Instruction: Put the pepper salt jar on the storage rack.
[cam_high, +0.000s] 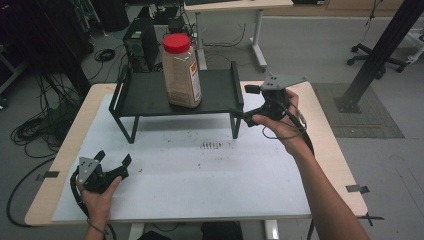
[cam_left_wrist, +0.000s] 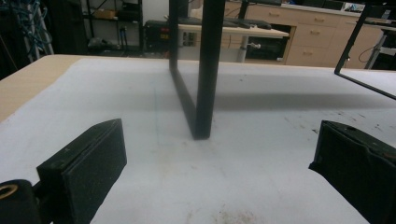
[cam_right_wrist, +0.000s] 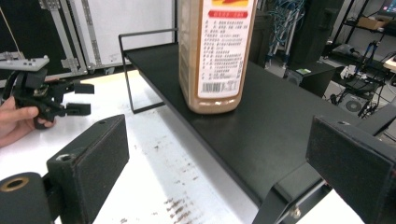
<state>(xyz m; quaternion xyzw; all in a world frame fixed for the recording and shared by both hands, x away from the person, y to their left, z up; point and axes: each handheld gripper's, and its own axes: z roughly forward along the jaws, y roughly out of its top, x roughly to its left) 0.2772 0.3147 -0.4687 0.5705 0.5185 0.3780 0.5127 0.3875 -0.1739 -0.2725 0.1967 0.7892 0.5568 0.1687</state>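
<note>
A tall jar (cam_high: 181, 70) of brown powder with a red lid stands upright on a low black metal shelf (cam_high: 145, 95) at the back of the white-covered table (cam_high: 200, 175). My right gripper (cam_high: 248, 103) is open beside the shelf's right end, jaws pointing left at it. In the right gripper view the jar (cam_right_wrist: 212, 56) stands ahead on the shelf (cam_right_wrist: 261, 116), between and beyond the open jaws (cam_right_wrist: 219, 163). My left gripper (cam_high: 113, 158) rests open near the table's front left corner, holding nothing. A shelf leg (cam_left_wrist: 203, 84) rises ahead of it in the left gripper view.
Dark crumb stains (cam_high: 210, 145) mark the mat in front of the shelf. Beyond the table stand a computer tower (cam_high: 141, 42), floor cables (cam_high: 35, 130) and another desk (cam_high: 235, 7). A black post (cam_high: 380, 50) rises at the right.
</note>
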